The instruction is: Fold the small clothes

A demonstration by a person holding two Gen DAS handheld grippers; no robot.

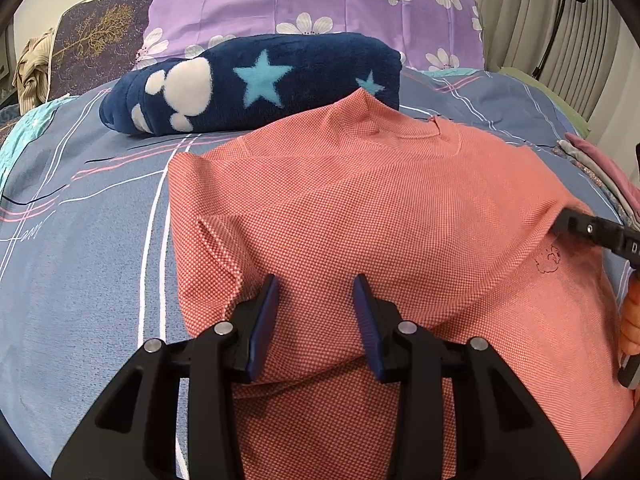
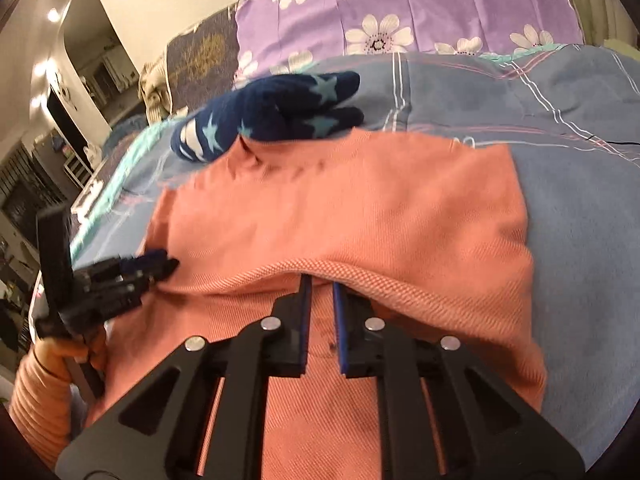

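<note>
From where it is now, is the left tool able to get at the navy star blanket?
Probably yes: the left tool is open over the pink shirt, and nothing stands between it and the star blanket beyond.

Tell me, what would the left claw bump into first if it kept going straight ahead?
Probably the pink shirt. The left claw points down at it with its fingers apart, and the cloth fills the space right ahead. The blue star blanket lies farther back.

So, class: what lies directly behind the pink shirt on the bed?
A navy star-patterned fleece lies behind the pink shirt, a purple floral pillow beyond it. The shirt's collar hides the fleece's near edge.
</note>
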